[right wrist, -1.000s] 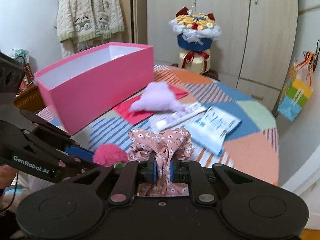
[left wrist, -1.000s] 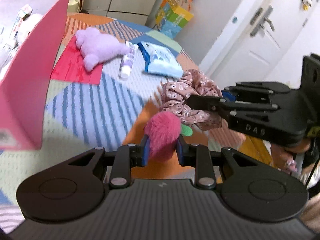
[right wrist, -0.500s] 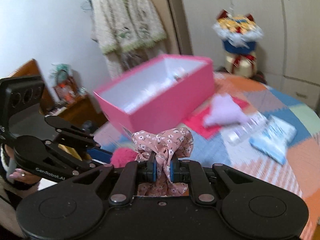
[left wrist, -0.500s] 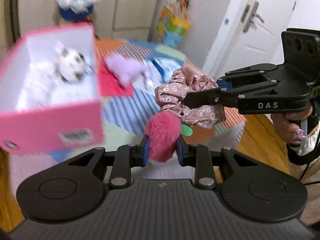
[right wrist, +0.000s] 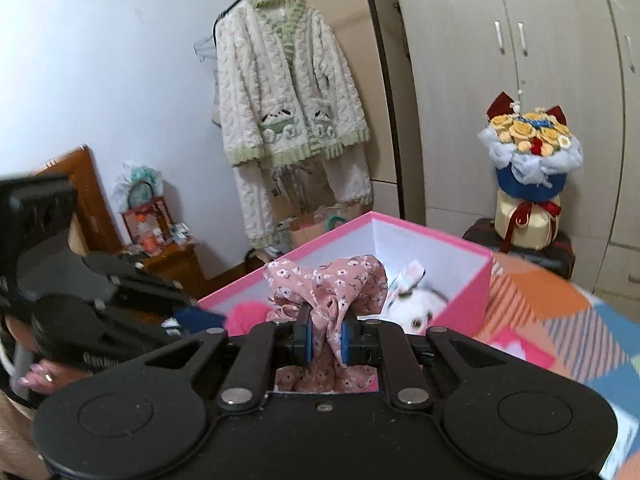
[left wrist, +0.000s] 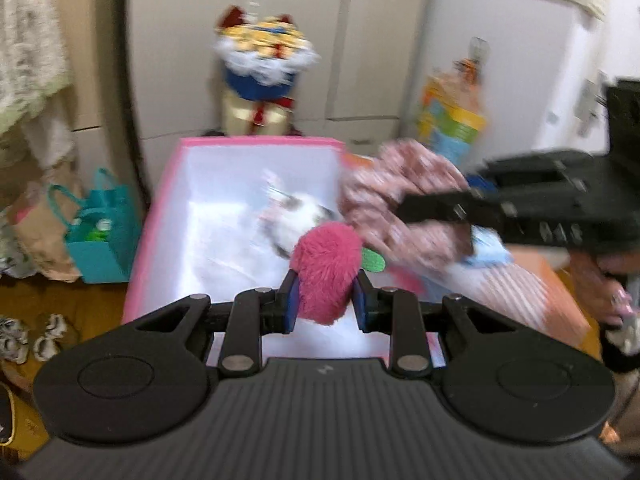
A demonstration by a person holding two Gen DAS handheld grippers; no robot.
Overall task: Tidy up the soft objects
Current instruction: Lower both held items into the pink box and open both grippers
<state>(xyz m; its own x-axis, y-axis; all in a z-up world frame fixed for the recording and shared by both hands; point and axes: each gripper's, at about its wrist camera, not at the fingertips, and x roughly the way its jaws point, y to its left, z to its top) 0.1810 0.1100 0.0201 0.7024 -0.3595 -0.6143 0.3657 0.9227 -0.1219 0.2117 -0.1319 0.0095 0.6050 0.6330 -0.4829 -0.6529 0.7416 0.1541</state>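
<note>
Grippers are both holding soft things above the open pink cardboard box (left wrist: pixel 160 216), the left gripper (left wrist: pixel 325 307) squeezing a fluffy magenta pompom (left wrist: pixel 325 272), the right gripper (right wrist: pixel 325 338) pinching a floral pink fabric scrunchie (right wrist: pixel 326 286), so releasing early risks them crowding together and landing outside.

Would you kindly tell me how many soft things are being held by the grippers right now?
2. A pink pompom sits pinched in the left gripper, and a floral scrunchie in the right gripper, both above the pink box. None seems hidden.

No text legible — gripper lettering, box label all blurred.
</note>
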